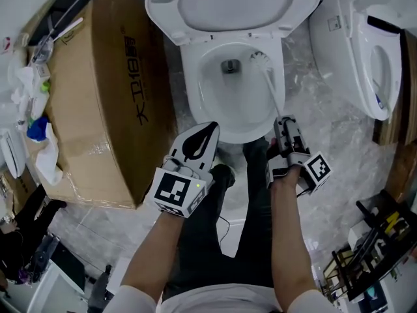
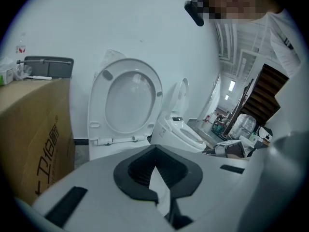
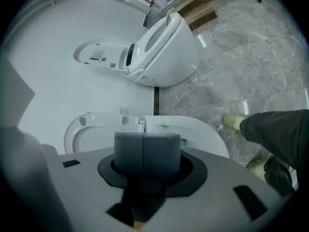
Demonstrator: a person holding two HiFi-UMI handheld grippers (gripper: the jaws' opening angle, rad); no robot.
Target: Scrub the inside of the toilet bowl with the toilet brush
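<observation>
The left hand-held gripper (image 1: 207, 135) is hovering just short of the toilet bowl (image 1: 190, 77), its jaws drawn together at the tips and carrying nothing. It is doing no work here. If it is drifting forward, it is risking a knock against the front rim.

Beside it, the right hand-held gripper (image 1: 285, 124) is clenching the end of the toilet brush (image 1: 271, 87), its pads pressed together around the thin handle. That is a long lever on a small grip, so hard scrubbing is likely to be twisting the handle between the pads. The brush may then be slipping down into the bowl or rolling out of line.

The handle is slanting down over the near right rim, and the bristle head is sitting inside the bowl, close to the drain opening (image 1: 229, 66). Pushing too far is risking the head jamming in that opening. Pulling back too fast is risking bristles flicking water over the rim onto the person's trousers (image 1: 257, 194) and the marble floor (image 1: 326, 126).

Farther back, the raised seat and lid (image 1: 231, 5) are standing upright behind the bowl, and a high backswing could be tipping them forward onto the handle. The cardboard box (image 1: 98, 90) on the left and the second toilet (image 1: 352, 51) on the right are crowding any sideways swing
</observation>
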